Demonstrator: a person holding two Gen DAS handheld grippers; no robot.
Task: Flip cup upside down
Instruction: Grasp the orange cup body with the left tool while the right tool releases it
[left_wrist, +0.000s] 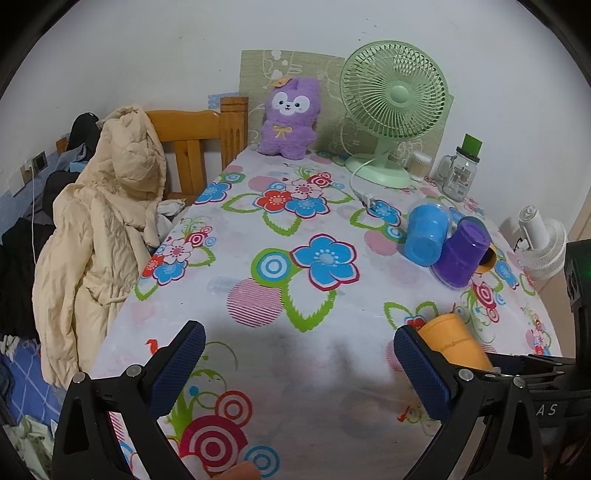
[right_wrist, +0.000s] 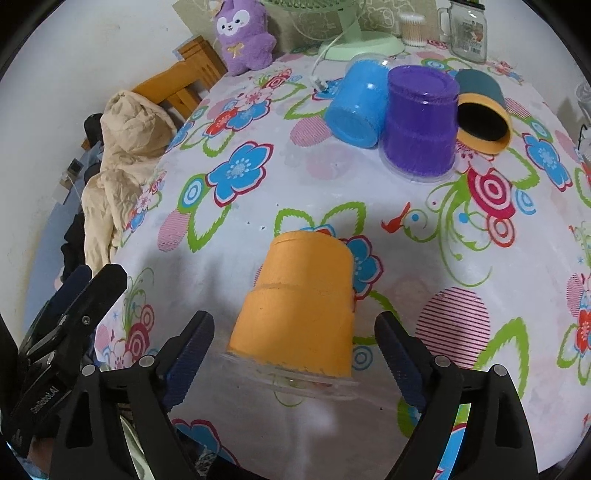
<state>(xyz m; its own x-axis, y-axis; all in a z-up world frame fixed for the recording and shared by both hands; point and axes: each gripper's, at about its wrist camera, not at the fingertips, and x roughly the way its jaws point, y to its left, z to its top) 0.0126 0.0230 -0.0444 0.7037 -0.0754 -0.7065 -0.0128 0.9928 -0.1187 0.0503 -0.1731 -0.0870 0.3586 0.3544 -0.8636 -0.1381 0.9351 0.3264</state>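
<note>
A table under a flowered cloth carries every object. At its far edge stand a green fan and a purple plush toy, with a glass jar mug beside the fan's base. Mid-table, a blue cup lies on its side against a purple cup that stands rim down; a yellow-rimmed dark container lies tipped just behind the purple one. The orange cup stands inverted on the near part of the table (clear rim on the cloth, base upward). The right gripper is spread wide on either side of the cup, its pads clear of the wall. The left gripper is likewise wide apart and holds nothing.
</note>
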